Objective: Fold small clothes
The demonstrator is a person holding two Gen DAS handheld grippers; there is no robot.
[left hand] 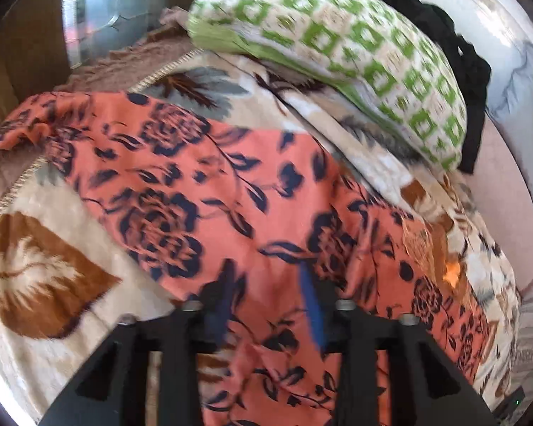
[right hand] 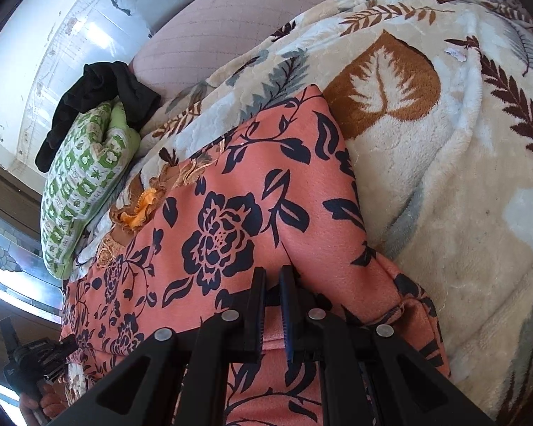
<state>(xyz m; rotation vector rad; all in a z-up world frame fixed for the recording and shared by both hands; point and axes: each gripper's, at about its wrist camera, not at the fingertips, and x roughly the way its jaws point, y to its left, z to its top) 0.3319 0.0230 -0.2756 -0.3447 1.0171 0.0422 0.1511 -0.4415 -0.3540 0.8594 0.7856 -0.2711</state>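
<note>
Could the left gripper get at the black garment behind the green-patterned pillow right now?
Probably not directly: the left gripper stands open over the coral floral garment, and the green-patterned pillow lies between it and the black garment.

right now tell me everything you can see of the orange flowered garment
The orange flowered garment is thin, soft-looking salmon cloth printed with dark navy roses and leaves. It lies spread, partly folded and creased, over a leaf-print blanket. The right gripper is shut on a fold of it; the left gripper hangs open over it.
</note>
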